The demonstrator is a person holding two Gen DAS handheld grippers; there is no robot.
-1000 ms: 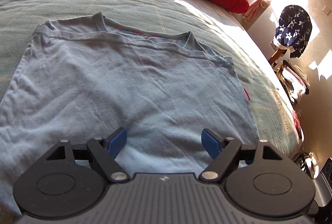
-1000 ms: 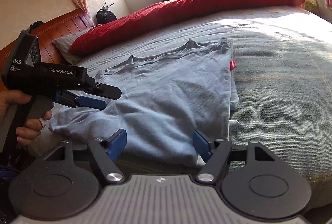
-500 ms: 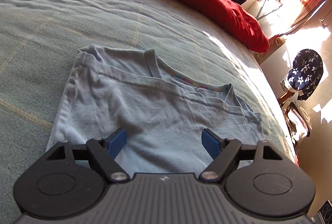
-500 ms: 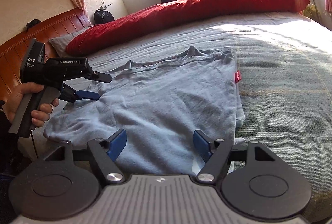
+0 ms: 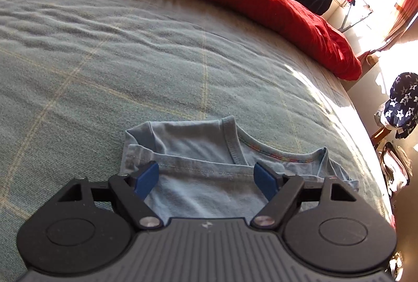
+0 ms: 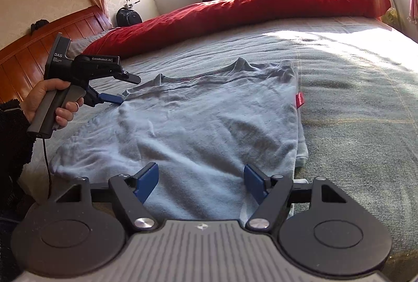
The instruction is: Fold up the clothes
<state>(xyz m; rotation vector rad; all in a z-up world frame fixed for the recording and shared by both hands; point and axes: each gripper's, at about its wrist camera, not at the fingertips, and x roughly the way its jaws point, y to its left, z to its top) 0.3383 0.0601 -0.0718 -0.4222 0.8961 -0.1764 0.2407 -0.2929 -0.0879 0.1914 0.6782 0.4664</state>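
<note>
Right gripper [image 6: 201,181] wide open, empty, low over shirt [image 6: 209,125] hem. Shirt flat on bed [image 6: 352,99]. Left gripper [image 5: 207,177] has advanced from hem to shoulder seam, wide open, empty; grab looks imminent. Red duvet [image 6: 235,10] beyond.

Light-blue shirt [image 6: 198,125], red duvet [image 6: 261,7].

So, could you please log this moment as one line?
left gripper: open, at shirt shoulder | right gripper: open, over hem | shirt: flat on bed
</note>
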